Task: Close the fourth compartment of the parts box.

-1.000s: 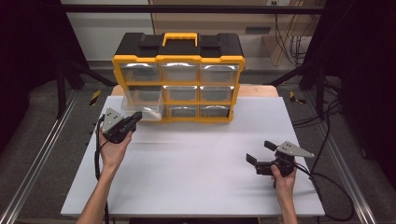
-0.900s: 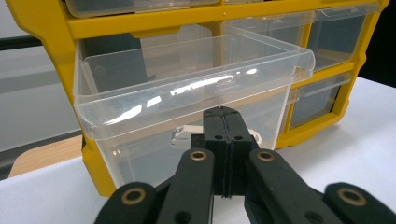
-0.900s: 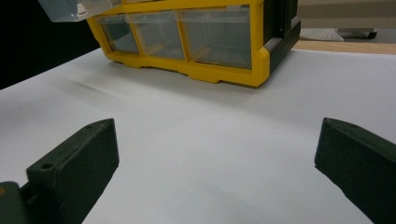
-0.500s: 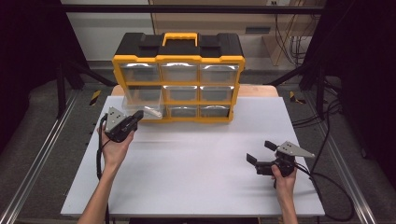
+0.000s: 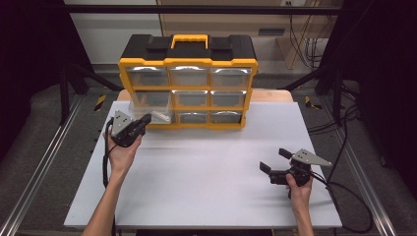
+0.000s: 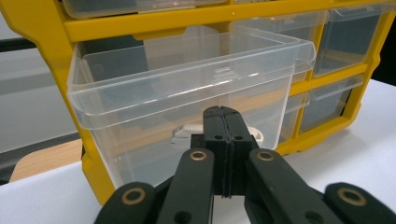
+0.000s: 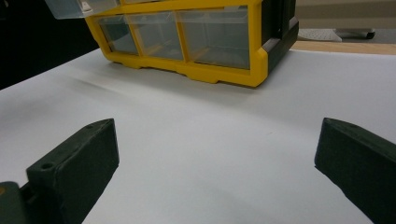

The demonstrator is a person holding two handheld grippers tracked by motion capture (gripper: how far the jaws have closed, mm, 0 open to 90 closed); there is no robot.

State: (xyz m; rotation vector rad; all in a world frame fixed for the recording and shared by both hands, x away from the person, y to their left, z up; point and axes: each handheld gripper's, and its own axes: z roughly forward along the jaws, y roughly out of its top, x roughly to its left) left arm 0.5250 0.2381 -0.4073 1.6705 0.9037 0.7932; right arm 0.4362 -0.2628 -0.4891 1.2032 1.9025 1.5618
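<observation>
A: We see the clear drawer [image 6: 187, 93] pulled partly out of the yellow organiser [image 5: 187, 83] at the table's far edge, in its left column, with a pale object inside that we cannot identify.

B: Over the last second we see almost no change: the left tool [image 5: 140, 124] has edged slightly closer, its jaws pressed together just in front of the drawer's face, gripping nothing.

A: So we judge a push to shut the drawer is likely.

B: Our right tool [image 5: 273, 161] rests near the table's right edge, jaws wide apart, unmoved.
</observation>
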